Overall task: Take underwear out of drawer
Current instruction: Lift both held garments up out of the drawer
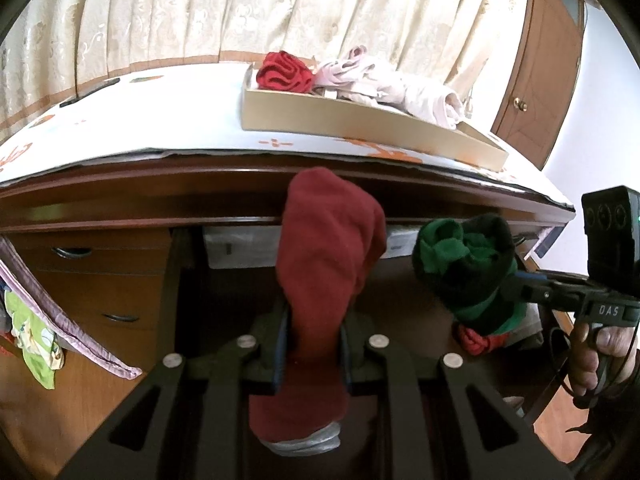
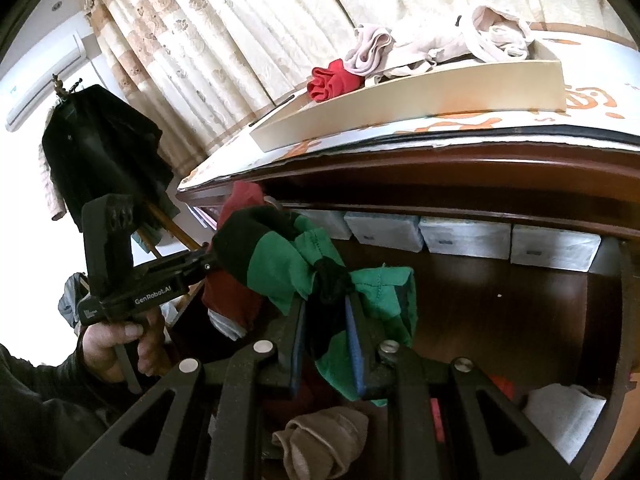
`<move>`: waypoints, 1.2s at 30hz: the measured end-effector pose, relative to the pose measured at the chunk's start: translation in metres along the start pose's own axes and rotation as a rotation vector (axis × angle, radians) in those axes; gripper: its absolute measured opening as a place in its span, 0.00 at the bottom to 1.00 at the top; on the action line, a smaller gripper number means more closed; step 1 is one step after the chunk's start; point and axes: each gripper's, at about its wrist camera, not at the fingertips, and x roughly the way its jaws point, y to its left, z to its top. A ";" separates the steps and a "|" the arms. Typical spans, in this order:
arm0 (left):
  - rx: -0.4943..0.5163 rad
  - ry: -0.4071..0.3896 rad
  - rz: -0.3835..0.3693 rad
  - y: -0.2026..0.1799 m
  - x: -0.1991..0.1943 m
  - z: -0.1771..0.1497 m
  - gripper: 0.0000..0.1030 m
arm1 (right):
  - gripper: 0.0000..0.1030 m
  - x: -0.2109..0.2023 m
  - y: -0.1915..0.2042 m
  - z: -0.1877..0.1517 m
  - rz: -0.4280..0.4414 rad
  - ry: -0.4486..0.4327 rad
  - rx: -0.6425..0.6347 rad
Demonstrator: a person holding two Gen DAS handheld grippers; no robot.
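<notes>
My left gripper (image 1: pixel 314 308) is shut on a dark red underwear (image 1: pixel 324 248), which stands up between its fingers above the open drawer (image 1: pixel 180 280). To its right, my right gripper (image 1: pixel 516 284) is shut on a bunched green and black underwear (image 1: pixel 464 264). In the right wrist view the same green and black piece (image 2: pixel 280 264) drapes over my right gripper (image 2: pixel 325 300), and the left gripper (image 2: pixel 204 260) holds the dark red piece (image 2: pixel 240 200) beside it. A beige rolled garment (image 2: pixel 324 440) and a white one (image 2: pixel 568 412) lie in the drawer (image 2: pixel 500 300).
On the desk top a shallow beige tray (image 1: pixel 340 120) holds a red roll (image 1: pixel 284 72) and pale pink garments (image 1: pixel 384 84). White boxes (image 2: pixel 464 236) line the drawer's back. Side drawers (image 1: pixel 92 280) and hanging clothes (image 1: pixel 32 328) are left; a black coat (image 2: pixel 100 152) hangs nearby.
</notes>
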 end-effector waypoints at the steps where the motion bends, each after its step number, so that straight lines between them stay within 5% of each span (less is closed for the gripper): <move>1: -0.002 -0.002 -0.004 -0.001 0.000 0.000 0.18 | 0.20 -0.001 0.000 0.000 0.003 -0.004 -0.001; 36: 0.028 -0.183 -0.066 -0.021 -0.031 0.003 0.18 | 0.20 -0.034 -0.013 -0.001 0.151 -0.169 0.097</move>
